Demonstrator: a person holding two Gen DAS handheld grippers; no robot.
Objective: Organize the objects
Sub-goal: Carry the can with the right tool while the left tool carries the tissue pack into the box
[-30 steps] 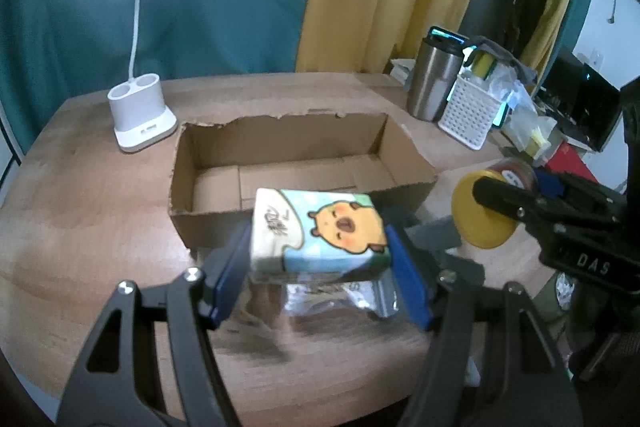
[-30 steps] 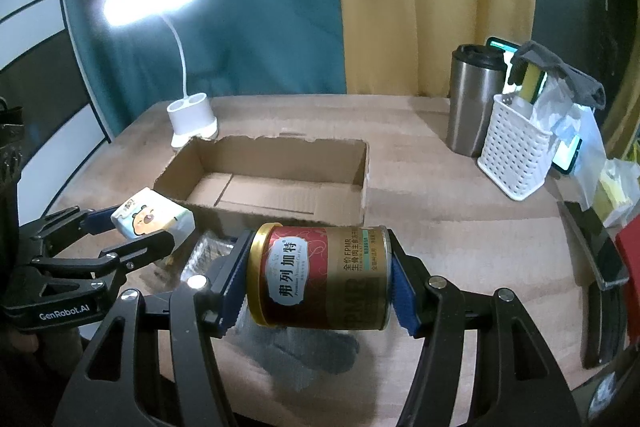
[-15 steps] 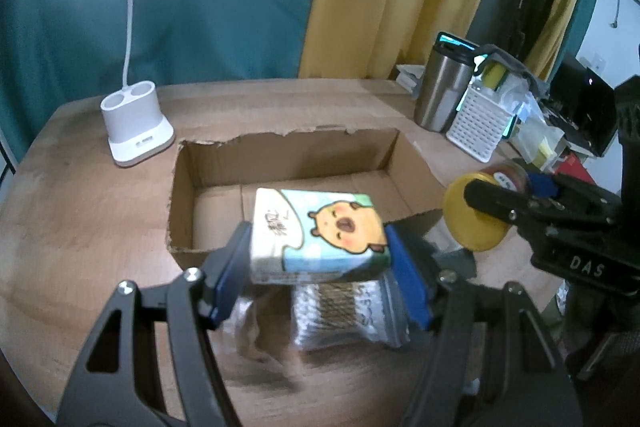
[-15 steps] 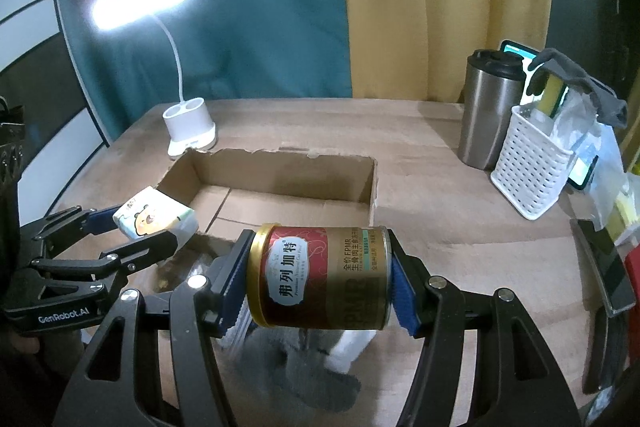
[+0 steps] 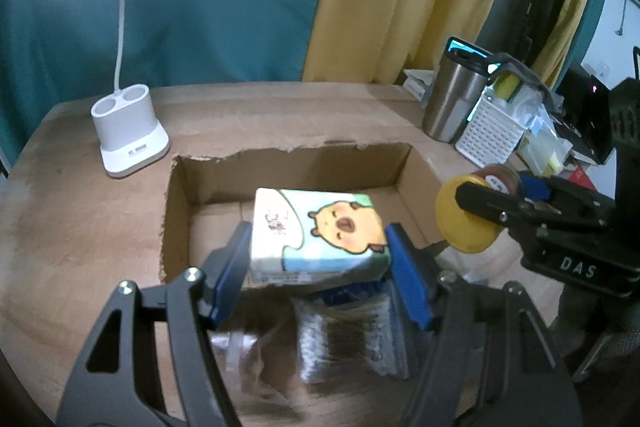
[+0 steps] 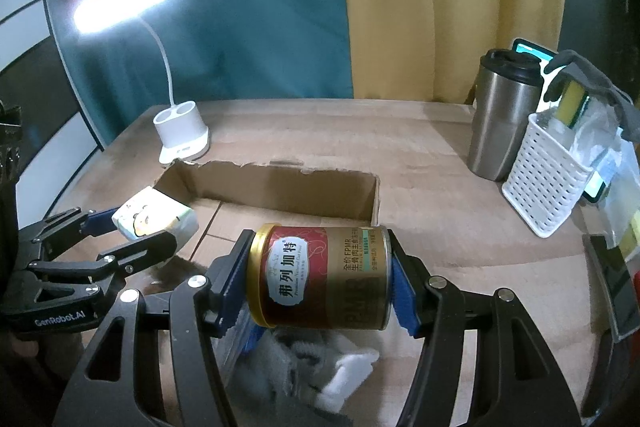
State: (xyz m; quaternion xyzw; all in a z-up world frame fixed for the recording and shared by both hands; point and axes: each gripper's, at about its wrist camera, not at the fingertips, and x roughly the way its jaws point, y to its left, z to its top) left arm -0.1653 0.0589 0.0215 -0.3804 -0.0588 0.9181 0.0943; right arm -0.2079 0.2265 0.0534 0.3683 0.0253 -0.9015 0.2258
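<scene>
Above the box [image 5: 288,171] near the tabletop's [image 6: 420,155] middle, a tissue pack [image 5: 318,237] is clamped by the left gripper's [image 5: 320,275] fingers, and a can [image 6: 320,277] is clamped sideways by the right gripper's [image 6: 320,283] fingers.

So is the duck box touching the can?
Apart. The right wrist view shows the tissue pack in the left tongs well to the left of the can, with cardboard box floor between them.

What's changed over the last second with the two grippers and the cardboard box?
Both grippers moved forward toward the cardboard box; the tissue pack now hangs over its near edge. Left gripper stays clamped on the pack, right gripper on the can.
</scene>
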